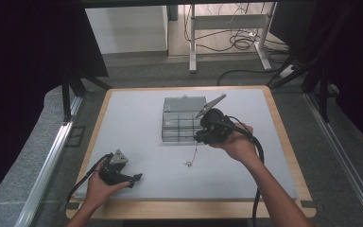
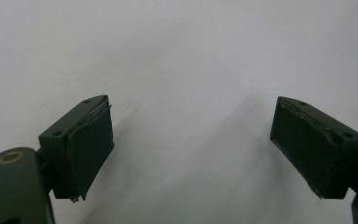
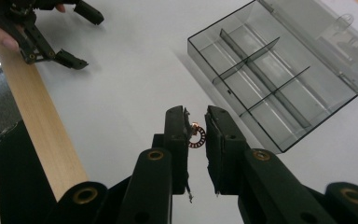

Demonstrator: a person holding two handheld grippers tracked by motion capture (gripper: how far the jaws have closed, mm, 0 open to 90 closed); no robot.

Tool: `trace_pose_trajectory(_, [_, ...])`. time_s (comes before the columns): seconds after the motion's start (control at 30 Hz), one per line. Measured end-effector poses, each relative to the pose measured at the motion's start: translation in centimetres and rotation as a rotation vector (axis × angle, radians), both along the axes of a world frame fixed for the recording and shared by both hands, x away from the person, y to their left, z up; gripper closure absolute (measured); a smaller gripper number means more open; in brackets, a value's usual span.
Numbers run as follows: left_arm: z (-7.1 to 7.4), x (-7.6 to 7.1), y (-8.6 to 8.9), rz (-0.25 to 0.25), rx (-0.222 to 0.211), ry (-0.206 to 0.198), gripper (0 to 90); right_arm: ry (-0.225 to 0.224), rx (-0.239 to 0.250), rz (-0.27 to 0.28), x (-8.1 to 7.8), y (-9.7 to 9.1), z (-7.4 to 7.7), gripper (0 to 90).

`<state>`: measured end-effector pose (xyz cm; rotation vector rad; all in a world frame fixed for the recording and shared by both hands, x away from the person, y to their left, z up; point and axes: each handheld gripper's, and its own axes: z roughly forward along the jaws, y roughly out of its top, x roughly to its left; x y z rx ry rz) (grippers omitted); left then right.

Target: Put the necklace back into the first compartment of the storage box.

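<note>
My right gripper (image 1: 199, 140) (image 3: 196, 133) hangs above the white table, just in front of a clear plastic compartment box (image 1: 183, 120) (image 3: 279, 70) whose lid lies open. Its jaws are shut on a thin chain (image 1: 194, 153) with a small coppery ring (image 3: 196, 137) pinched between the pads. The chain dangles down and its lower end (image 1: 188, 163) touches the table. My left gripper (image 1: 134, 179) (image 2: 191, 149) rests low at the front left of the table, open, with nothing but bare white surface between its jaws. It appears too at the top left of the right gripper view (image 3: 86, 39).
The white mat (image 1: 137, 118) lies on a wooden board (image 1: 283, 142) with a raised light-wood edge (image 3: 42, 126). The box holds several divided compartments that look empty. Beyond the table are grey floor, desk legs (image 1: 193, 42) and loose cables.
</note>
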<state>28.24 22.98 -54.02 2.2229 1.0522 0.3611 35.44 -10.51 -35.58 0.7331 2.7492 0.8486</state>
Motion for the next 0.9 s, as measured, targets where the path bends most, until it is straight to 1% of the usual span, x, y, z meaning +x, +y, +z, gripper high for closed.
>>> trace_pose_trajectory(0.2, [0.0,0.1,0.0,0.001,0.0,0.002,13.5,-0.025,0.001,-0.007,0.3,0.2,1.4,77.3])
trace_pose_trajectory(0.4, [0.0,0.1,0.1,0.003,-0.001,0.0,13.5,-0.05,0.02,-0.018,0.7,0.5,2.9,77.3])
trace_pose_trajectory(0.6, [0.0,0.1,0.1,0.003,-0.002,0.0,13.5,-0.067,0.04,-0.019,1.2,0.9,4.0,77.3])
trace_pose_trajectory(0.83, [0.0,0.1,0.1,0.005,-0.004,0.0,13.5,-0.075,0.058,-0.031,1.9,1.2,5.0,77.3])
trace_pose_trajectory(0.9, [0.0,0.1,0.1,0.005,-0.004,0.001,13.5,-0.067,0.074,-0.033,2.1,1.2,5.2,77.3])
